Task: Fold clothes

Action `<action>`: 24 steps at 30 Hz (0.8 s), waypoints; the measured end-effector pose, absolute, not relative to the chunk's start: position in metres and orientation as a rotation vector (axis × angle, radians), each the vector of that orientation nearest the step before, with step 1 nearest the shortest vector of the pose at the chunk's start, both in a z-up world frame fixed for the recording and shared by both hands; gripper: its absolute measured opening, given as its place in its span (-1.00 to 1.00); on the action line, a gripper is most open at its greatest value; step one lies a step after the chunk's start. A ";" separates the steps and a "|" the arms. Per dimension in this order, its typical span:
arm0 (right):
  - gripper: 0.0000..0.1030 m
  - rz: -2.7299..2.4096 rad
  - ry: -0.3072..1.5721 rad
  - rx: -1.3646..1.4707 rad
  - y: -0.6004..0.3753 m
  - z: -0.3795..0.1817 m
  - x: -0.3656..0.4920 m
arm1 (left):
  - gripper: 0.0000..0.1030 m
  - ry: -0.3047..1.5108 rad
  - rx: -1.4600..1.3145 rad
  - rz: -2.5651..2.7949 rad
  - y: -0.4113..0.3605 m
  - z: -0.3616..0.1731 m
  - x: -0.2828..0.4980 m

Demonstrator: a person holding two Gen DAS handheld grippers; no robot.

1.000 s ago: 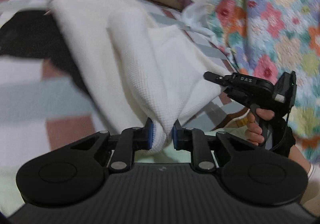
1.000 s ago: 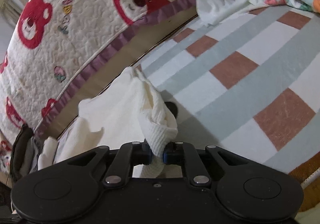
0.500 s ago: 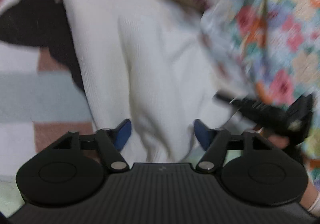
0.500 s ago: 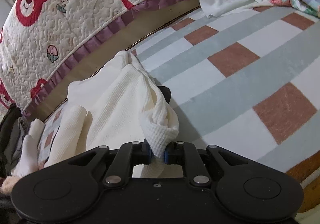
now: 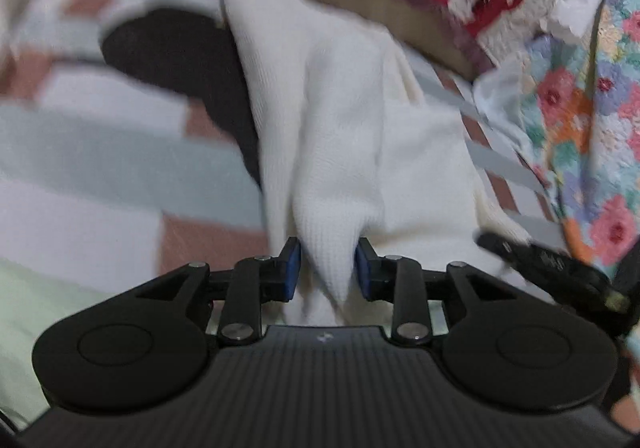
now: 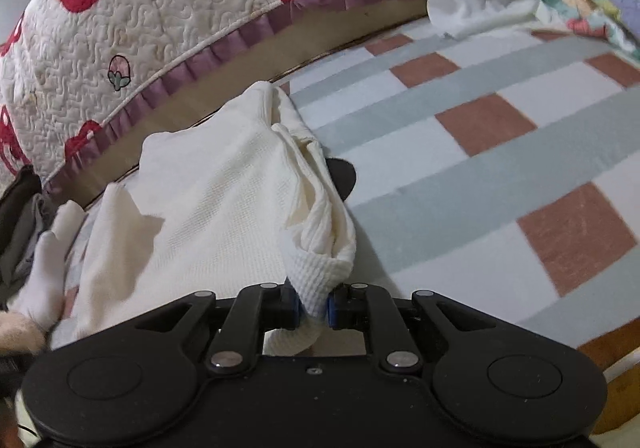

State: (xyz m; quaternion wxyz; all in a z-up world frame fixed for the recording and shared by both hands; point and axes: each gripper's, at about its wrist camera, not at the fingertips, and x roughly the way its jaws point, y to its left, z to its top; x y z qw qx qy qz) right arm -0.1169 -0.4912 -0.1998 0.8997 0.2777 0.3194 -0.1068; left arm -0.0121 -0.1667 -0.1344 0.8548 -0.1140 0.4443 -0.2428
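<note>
Jaws first. The left gripper (image 5: pixel 326 272) has the white cloth (image 5: pixel 340 151) between its blue pads. Its jaws have just been opening a bit, but the cloth fills the gap and touches both pads, so I think it is held, only loosely. The right gripper (image 6: pixel 312 304) has its jaws closed tight on another bunched bit of the same cloth, with a small tuft poking out below the pads.

From the two grippers the cloth runs away across the bed. It is lifted at the near end and lies down on the sheet (image 6: pixel 480 167) at the far end. One long part is rolled or bunched up along the right side. The rest is spread out but bumpy. I cannot tell what kind of clothing it is.

A dark thing (image 5: pixel 172 59) lies on the sheet partly under the cloth. Behind it are a bear quilt (image 6: pixel 180 7) and a flower quilt (image 5: pixel 592 127).

The folding looks like it has only begun. The cloth is picked up at two spots, but no neat fold shows. It needs to be pulled flat, folded over, and set down tidy.
</note>
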 end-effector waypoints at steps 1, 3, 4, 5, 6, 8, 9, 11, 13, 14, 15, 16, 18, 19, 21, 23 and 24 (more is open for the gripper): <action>-0.75 -0.230 0.663 0.568 -0.492 -0.199 -0.118 | -0.51 0.901 -0.221 -0.457 -0.163 -0.131 -0.012; -0.75 -0.252 0.674 0.577 -0.496 -0.201 -0.119 | -0.57 0.898 -0.216 -0.413 -0.153 -0.130 -0.004; -0.75 -0.257 0.679 0.581 -0.498 -0.201 -0.120 | -0.57 0.921 -0.258 -0.431 -0.148 -0.131 0.004; -0.73 -0.259 0.684 0.578 -0.498 -0.200 -0.121 | -0.56 0.929 -0.318 -0.462 -0.142 -0.130 0.011; -0.69 -0.265 0.692 0.553 -0.496 -0.198 -0.121 | -0.50 0.924 -0.350 -0.503 -0.141 -0.126 0.017; -0.56 -0.287 0.717 0.454 -0.489 -0.190 -0.120 | -0.21 0.918 -0.348 -0.593 -0.151 -0.119 0.029; -0.42 -0.311 0.730 0.394 -0.484 -0.185 -0.119 | -0.05 0.921 -0.320 -0.632 -0.160 -0.117 0.034; -0.38 -0.358 0.734 0.283 -0.478 -0.171 -0.118 | 0.08 0.921 -0.260 -0.693 -0.179 -0.115 0.043; -0.35 -0.351 0.689 0.232 -0.480 -0.153 -0.117 | 0.25 0.907 -0.187 -0.691 -0.200 -0.118 0.051; -0.35 -0.321 0.664 0.238 -0.483 -0.142 -0.114 | 0.28 0.907 -0.146 -0.679 -0.211 -0.122 0.056; -0.35 -0.277 0.647 0.254 -0.487 -0.132 -0.108 | 0.28 0.908 -0.110 -0.678 -0.219 -0.125 0.060; -0.35 -0.216 0.643 0.280 -0.493 -0.123 -0.095 | 0.28 0.902 -0.079 -0.686 -0.224 -0.128 0.064; -0.35 -0.113 0.652 0.338 -0.504 -0.109 -0.064 | -0.26 0.875 -0.018 -0.710 -0.232 -0.130 0.069; -0.35 -0.068 0.666 0.375 -0.508 -0.106 -0.047 | -0.50 0.862 0.012 -0.722 -0.236 -0.131 0.072; -0.35 0.014 0.706 0.459 -0.515 -0.104 -0.010 | -0.59 0.844 0.003 -0.734 -0.234 -0.132 0.072; -0.30 0.022 0.774 0.443 -0.512 -0.109 0.028 | -0.62 0.830 -0.028 -0.741 -0.229 -0.133 0.071; -0.12 0.007 0.813 0.401 -0.507 -0.114 0.046 | -0.64 0.824 -0.038 -0.740 -0.227 -0.134 0.070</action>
